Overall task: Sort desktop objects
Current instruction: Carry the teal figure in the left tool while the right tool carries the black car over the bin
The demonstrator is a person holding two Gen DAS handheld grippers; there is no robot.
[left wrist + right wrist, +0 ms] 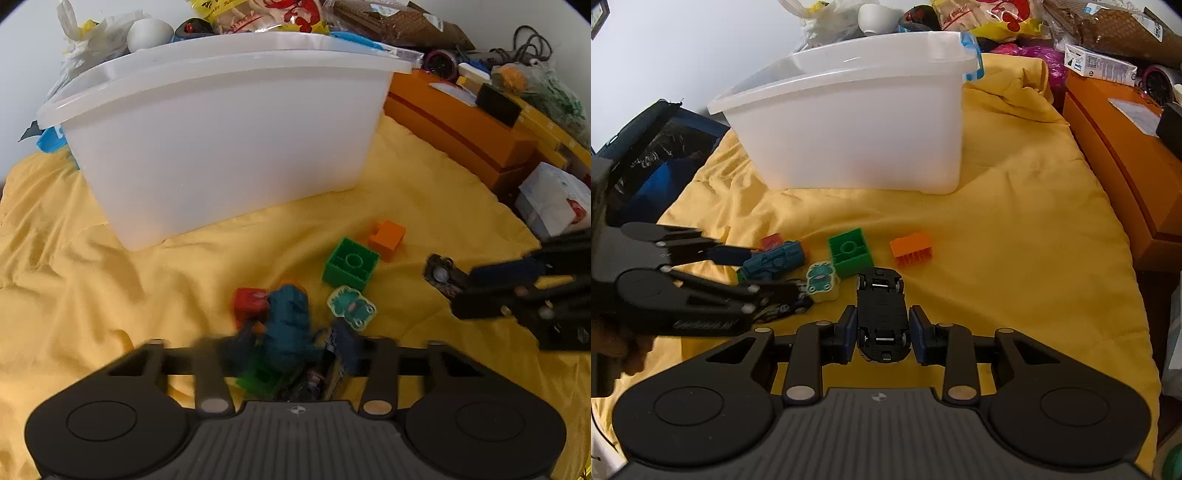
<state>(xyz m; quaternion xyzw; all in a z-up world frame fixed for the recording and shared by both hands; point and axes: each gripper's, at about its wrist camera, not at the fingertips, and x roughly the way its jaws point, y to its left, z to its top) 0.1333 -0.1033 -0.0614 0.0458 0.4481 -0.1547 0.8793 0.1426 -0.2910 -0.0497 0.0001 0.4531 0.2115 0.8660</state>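
Since your right claw [882,334] sits w/ its blue pads either side of the small black toy car lying upside down, wheels up [882,314], that's the relation to mind: the car's long axis runs straight fwd along the fingers, nose pointing away from you, and the pads look to be at or just off its flanks. Can't tell for sure if they're pressing yet, so squeeze and check before lifting. The translucent white plastic storage bin [857,122] is well ahead of that claw and slightly to its left, across the yellow cloth [1015,221]; I'd judge the car goes up and fwd over the near rim. Your left claw [291,350] is blurred, fingers either side of a teal toy vehicle [290,321]; can't tell whether it's shut on it. From that claw the bin lies ahead and a bit left. Green square plastic block [350,263] and orange plastic block [387,238] sit ahead-right of the left claw, ahead of the right one, roughly btwn the two; right claw's nearer the orange. Red block [249,301] is just left of the teal toy, the pale green frog-face eraser-like piece [351,305] just right of it.
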